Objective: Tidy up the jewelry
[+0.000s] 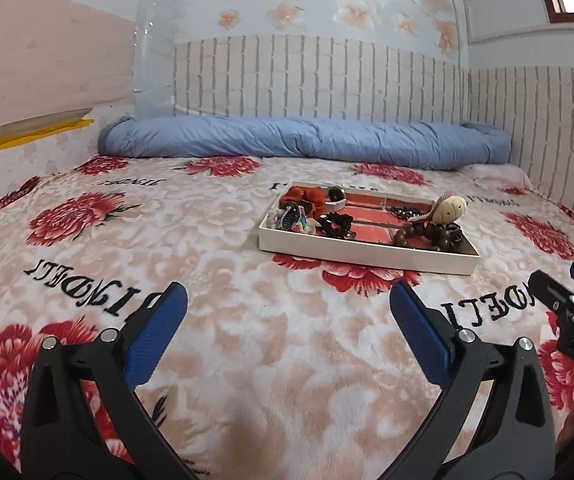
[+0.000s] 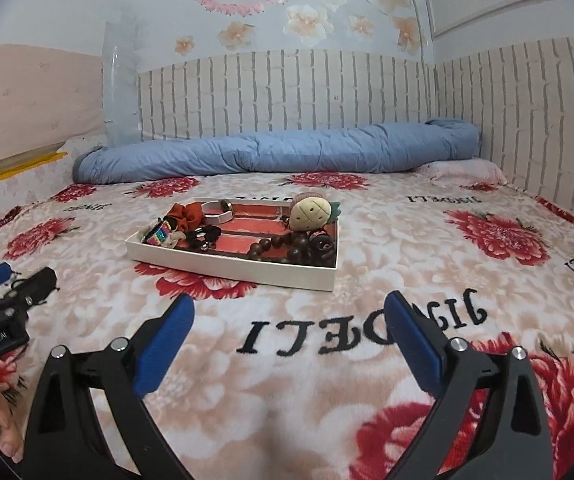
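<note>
Left hand-held gripper (image 1: 287,300): being held low over the blanket, jaws spread wide, nothing being gripped between the blue pads (image 1: 155,332).
Right hand-held gripper (image 2: 289,312): likewise being held above the blanket, jaws standing at full spread, nothing being carried between them.
Spacing: both hand-held grippers are being kept short of the tray, well apart from it, with bare blanket in between; each one is being caught at the edge of the other's view.
Tray (image 1: 367,254): a shallow white box with a red lining, being seen lying flat on the bed, near the middle of the flowered blanket (image 1: 227,240).
Jewelry in the tray: a string of dark wooden beads (image 2: 287,250) is being shown at the near right corner, a black scrunchie (image 1: 335,222) toward the middle, a rust-red scrunchie (image 2: 185,216) at the far left, a white bangle (image 2: 217,208) just beside it.
Near left corner: a small colourful piece (image 2: 159,236) is being shown there, though what it is cannot be told from this far back.
Plush figure (image 1: 449,208): a beige stuffed head is being seen resting at the tray's right end, just above the beads.
Far edge of the bed: a rolled blue quilt (image 2: 271,154) is being seen lying along the brick-patterned wall.
</note>
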Action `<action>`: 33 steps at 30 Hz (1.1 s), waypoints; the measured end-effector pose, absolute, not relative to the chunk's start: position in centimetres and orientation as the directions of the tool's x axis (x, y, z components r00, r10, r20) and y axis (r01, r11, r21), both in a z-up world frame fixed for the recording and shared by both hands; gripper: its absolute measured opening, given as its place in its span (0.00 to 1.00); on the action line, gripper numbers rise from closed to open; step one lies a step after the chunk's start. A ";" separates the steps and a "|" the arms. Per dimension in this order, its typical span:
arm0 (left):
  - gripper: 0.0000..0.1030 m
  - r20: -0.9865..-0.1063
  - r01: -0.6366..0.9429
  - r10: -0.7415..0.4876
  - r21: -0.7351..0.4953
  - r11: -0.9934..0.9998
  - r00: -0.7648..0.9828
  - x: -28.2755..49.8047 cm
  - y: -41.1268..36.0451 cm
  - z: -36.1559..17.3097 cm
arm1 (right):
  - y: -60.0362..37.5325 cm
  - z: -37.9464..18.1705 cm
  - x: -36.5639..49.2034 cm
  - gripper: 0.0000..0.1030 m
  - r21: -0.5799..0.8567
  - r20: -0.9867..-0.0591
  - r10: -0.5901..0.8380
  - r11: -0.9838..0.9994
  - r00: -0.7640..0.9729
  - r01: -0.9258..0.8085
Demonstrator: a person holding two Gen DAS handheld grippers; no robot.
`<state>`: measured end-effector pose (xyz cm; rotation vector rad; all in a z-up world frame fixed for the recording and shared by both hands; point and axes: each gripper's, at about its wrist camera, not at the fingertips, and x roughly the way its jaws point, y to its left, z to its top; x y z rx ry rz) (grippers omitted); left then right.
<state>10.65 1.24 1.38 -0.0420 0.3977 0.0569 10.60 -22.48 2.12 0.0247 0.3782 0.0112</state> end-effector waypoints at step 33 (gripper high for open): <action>0.95 -0.294 -0.089 0.094 0.032 0.996 0.951 8.8 0.1 1.1 | -23.3 1.4 8.2 0.96 0.055 -0.280 -0.005 0.998 0.960 0.021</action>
